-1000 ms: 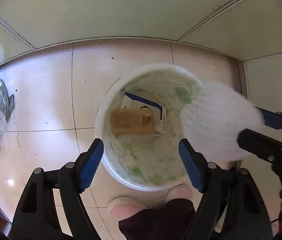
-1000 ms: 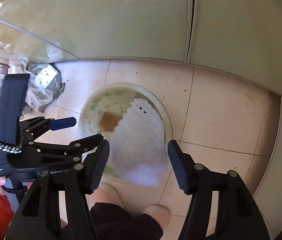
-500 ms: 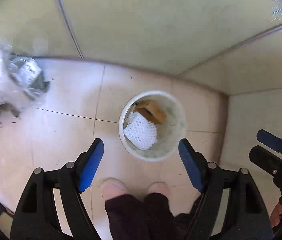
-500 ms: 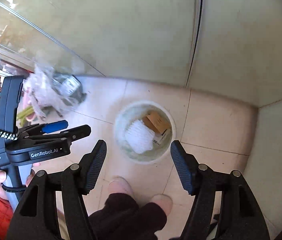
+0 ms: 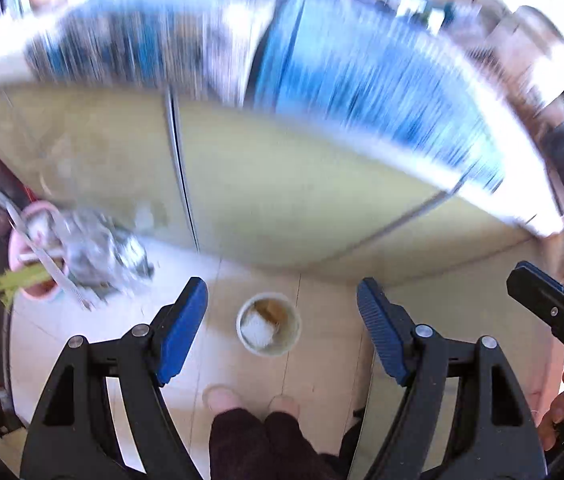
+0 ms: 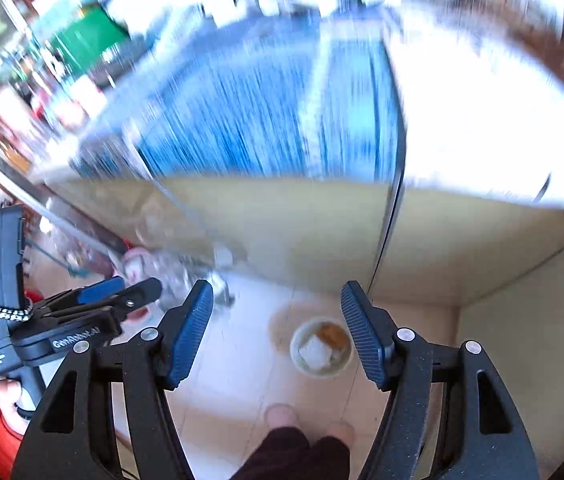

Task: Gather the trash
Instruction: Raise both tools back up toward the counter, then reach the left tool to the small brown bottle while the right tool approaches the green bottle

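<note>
On the tiled floor, white bin holds white foam netting plus a brown carton. Left gripper and right gripper both agape, nothing between jaws.

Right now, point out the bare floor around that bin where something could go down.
Bare tile lies left of the white bin, between it and the heap of plastic bags, and right of it toward the cabinet side. Crowded: the bags by the pink tub, and the person's feet just before the bin.

White bin on tiled floor, foam netting inside, left gripper empty
</note>
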A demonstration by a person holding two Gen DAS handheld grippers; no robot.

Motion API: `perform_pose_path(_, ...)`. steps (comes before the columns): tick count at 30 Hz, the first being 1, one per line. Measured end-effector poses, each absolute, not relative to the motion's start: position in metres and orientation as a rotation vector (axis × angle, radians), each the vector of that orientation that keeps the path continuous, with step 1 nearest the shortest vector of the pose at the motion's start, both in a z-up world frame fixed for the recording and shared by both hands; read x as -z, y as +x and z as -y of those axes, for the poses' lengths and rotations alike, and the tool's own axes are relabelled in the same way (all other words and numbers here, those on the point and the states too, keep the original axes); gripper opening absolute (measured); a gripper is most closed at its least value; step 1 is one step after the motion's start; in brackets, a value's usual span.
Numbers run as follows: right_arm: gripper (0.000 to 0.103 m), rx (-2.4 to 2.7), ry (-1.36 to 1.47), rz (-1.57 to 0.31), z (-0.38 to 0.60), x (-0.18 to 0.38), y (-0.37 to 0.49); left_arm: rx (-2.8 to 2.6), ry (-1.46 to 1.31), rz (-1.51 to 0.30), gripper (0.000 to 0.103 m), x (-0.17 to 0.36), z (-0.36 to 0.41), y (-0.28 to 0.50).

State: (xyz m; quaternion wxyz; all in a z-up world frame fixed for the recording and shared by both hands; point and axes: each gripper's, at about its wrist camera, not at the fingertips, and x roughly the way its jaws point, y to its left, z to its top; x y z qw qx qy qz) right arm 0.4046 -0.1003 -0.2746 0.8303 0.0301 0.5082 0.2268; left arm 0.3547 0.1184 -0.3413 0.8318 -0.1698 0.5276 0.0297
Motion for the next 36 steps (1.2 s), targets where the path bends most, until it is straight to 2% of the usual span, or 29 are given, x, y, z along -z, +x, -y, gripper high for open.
perform_pose_path(4, 0.063, -0.434, 0.050, -0.993, 0.105, 0.216, 0.402, -0.054, -0.304, -1.035, 0.076, 0.271, -0.123, 0.359)
perform_pose_path(9, 0.063, -0.378, 0.086, -0.903, 0.104, 0.184, 0.406, -0.055, -0.255, -0.959, 0.076, 0.204, -0.127, 0.376)
perform_pose_path(16, 0.063, -0.271, 0.155, -0.847, 0.125, 0.143, 0.433, -0.053, -0.223, -0.904, 0.076, 0.161, -0.125, 0.418)
perform_pose_path(27, 0.063, -0.296, 0.161, -0.810, 0.169, 0.126, 0.552, -0.101, -0.256, -0.873, 0.076, 0.147, -0.104, 0.551)
perform_pose_path(36, 0.063, -0.420, 0.107, -0.928, 0.177, 0.149, 0.688, -0.198, -0.316, -0.955, 0.076, 0.183, -0.079, 0.676)
